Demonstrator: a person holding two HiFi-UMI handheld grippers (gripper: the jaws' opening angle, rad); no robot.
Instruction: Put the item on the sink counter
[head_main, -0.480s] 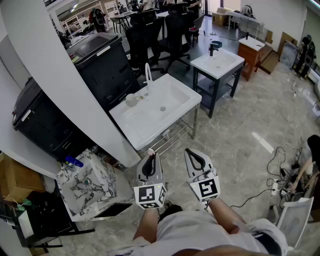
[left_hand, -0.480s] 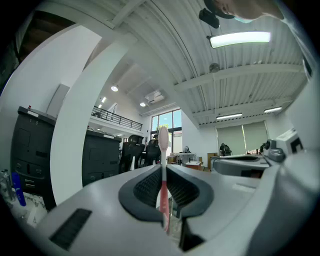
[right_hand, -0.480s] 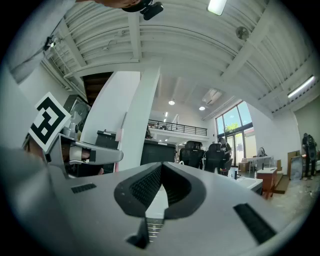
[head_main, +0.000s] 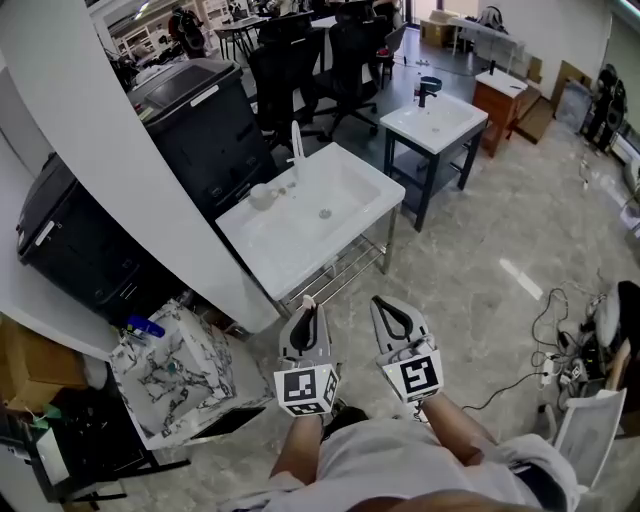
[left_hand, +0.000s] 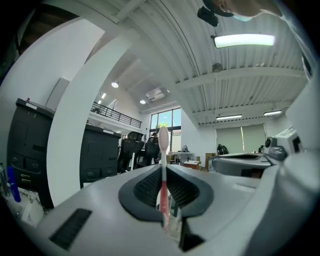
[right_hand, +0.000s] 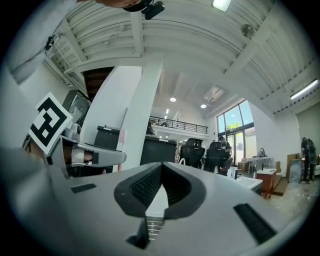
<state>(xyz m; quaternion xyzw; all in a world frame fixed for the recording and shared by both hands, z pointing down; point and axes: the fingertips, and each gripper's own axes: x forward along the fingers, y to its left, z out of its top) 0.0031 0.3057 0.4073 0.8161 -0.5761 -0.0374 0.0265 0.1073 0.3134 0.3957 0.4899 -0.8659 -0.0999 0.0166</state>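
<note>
A pink and white toothbrush (left_hand: 163, 165) stands upright between the jaws of my left gripper (left_hand: 164, 172), which is shut on it. Its bristle head pokes out past the tips (head_main: 308, 300). In the head view the left gripper (head_main: 306, 320) hovers over the floor just in front of the white sink counter (head_main: 250, 250), apart from it. My right gripper (head_main: 385, 308) is beside it, shut with nothing between its pads (right_hand: 150, 182). In the right gripper view the left gripper (right_hand: 75, 150) shows at the left.
The sink has a white faucet (head_main: 296, 145) and a small white round object (head_main: 262, 198) at its back edge. A second sink stand (head_main: 435, 120) is further off. A black cabinet (head_main: 190, 120), a marbled box (head_main: 175, 370) and floor cables (head_main: 560, 360) surround me.
The left gripper has shifted slightly right and down in the head view, still holding the toothbrush. The right gripper has barely moved.
</note>
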